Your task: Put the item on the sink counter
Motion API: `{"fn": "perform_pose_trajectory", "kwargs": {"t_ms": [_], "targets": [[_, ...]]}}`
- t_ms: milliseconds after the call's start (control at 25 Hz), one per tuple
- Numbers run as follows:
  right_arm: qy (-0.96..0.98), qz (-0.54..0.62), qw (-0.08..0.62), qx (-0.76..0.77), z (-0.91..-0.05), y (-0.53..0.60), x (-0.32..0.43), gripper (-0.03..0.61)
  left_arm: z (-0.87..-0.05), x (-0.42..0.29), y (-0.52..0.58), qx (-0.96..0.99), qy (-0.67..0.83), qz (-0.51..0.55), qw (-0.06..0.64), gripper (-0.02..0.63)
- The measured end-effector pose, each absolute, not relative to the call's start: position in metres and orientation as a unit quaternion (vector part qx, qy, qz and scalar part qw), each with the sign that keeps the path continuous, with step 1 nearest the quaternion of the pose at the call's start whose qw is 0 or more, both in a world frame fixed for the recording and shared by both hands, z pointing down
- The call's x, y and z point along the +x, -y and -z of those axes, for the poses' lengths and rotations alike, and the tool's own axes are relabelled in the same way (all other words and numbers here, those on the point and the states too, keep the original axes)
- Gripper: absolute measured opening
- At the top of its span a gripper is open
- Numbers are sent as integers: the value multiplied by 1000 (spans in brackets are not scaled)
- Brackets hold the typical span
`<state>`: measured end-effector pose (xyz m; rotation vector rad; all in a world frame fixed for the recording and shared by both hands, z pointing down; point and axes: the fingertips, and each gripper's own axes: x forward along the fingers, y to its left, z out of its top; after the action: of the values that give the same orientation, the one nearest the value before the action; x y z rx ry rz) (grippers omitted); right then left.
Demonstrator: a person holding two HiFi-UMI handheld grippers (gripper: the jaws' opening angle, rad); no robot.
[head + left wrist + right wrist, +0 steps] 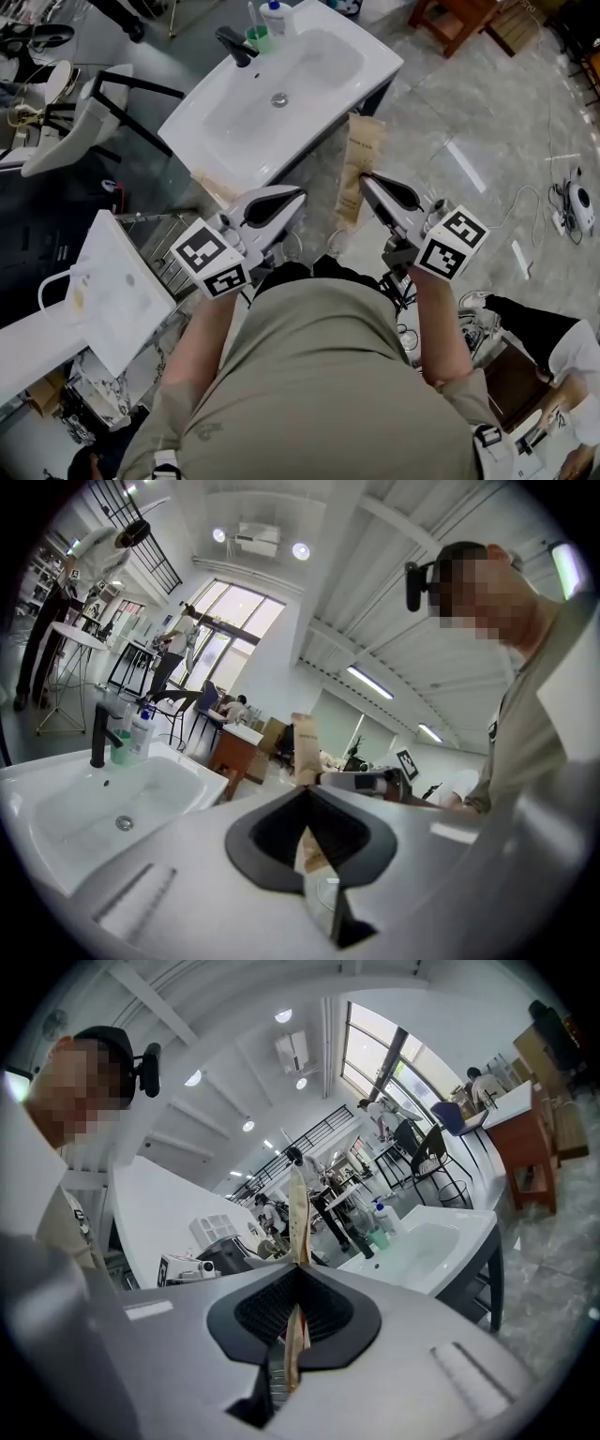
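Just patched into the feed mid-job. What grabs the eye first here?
A tall brown paper bag stands out first, pinched upright in the right gripper over the floor, just off the near edge of the white sink. The left gripper hangs beside it with its jaws together. At the sink's far rim stand a black tap and a green cup.

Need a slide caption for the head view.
Right gripper clamps a brown paper bag near the white sink; left gripper shut beside it.
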<state>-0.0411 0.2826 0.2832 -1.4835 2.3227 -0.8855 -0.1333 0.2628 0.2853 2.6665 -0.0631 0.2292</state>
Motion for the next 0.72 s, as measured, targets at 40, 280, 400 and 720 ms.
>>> {"fn": "perform_pose_trajectory", "kwargs": {"t_ms": [40, 280, 400, 720], "targets": [[-796, 303, 124, -509, -283, -283, -38, 14, -286, -130, -264, 969, 23, -84, 230, 6], [-793, 303, 129, -512, -285, -290, -22, 14, -282, -113, -264, 971, 21, -82, 224, 6], [-792, 302, 131, -515, -284, -293, -15, 14, -281, -105, -265, 972, 16, -82, 221, 6], [-790, 295, 129, -522, -280, -295, -2, 15, -281, -94, -267, 972, 7, -76, 221, 6]]}}
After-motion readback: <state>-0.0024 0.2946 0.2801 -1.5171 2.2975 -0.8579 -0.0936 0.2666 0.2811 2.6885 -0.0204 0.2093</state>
